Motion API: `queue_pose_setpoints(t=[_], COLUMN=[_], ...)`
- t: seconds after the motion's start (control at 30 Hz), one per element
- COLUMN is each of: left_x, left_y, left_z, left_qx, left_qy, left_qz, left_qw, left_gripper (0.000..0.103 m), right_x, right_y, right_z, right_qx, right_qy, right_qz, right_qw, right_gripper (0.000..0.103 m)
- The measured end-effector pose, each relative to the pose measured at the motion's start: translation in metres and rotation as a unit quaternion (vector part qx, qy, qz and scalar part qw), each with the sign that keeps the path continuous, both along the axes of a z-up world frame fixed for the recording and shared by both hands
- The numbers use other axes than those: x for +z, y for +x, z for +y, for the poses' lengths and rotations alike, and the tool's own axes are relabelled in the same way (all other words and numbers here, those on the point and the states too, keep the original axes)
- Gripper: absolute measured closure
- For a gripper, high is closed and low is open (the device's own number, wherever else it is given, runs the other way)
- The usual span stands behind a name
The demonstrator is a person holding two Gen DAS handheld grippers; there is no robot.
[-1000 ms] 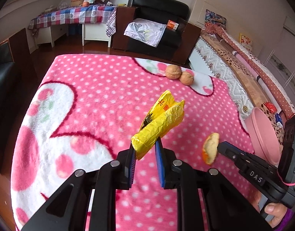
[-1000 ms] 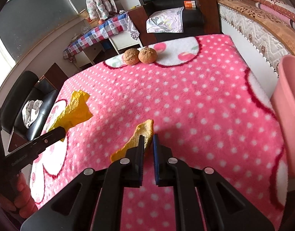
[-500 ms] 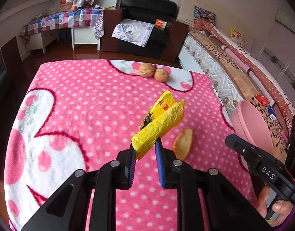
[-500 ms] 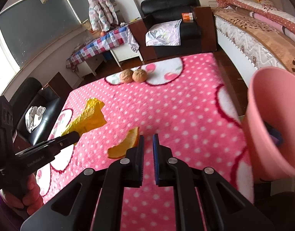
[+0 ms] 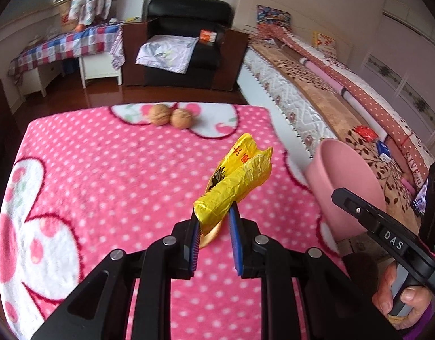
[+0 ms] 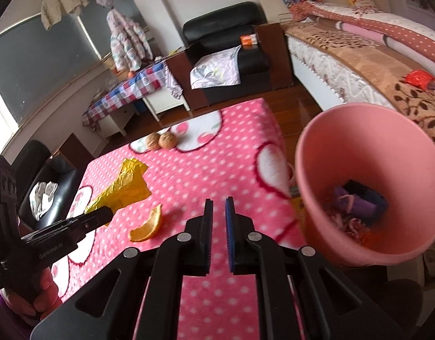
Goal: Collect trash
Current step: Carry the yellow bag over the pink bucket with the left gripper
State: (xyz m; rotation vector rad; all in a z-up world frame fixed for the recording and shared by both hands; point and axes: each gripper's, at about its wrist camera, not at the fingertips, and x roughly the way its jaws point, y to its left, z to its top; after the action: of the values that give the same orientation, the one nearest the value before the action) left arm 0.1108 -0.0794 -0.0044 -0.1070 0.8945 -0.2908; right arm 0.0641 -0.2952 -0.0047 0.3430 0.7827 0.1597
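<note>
Two round brown walnuts (image 5: 170, 116) sat side by side, touching, near the far edge of the bench, on a white patch of its fuzzy pink blanket with white polka dots (image 5: 109, 170). Beyond that edge, across dark wooden floor (image 5: 104, 93), stood a black leather armchair (image 5: 189, 11) with a pale floral cloth (image 5: 166, 52) spread on its seat. A low white table under a checked blue, red and white cloth (image 5: 70, 46) stood farther left. A bed with a brown patterned cover (image 6: 359, 56) ran along the right.
</note>
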Motion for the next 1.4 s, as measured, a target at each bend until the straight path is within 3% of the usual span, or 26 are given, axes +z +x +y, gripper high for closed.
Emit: queue_pose_setpoints(t=[0.67, 1.4], left_x=[0.016, -0.002], left_y=[0.013, 0.031], left_z=[-0.102, -0.196], left_qx=[-0.082, -0.147], left_qy=[0.013, 0.030], left_qz=[-0.020, 0.000], left_qw=[0.9964, 0.9886], left_gripper=[0.085, 0.085], right_x=[0.002, -0.019], right_y=[-0.018, -0.034], right_z=[-0.099, -0.168], right_qx=[-0.116, -0.186], right_qy=[0.008, 0.024], right_qz=[-0.016, -0.006], right_qw=[0.993, 0.982], right_gripper=[0.094, 0.094])
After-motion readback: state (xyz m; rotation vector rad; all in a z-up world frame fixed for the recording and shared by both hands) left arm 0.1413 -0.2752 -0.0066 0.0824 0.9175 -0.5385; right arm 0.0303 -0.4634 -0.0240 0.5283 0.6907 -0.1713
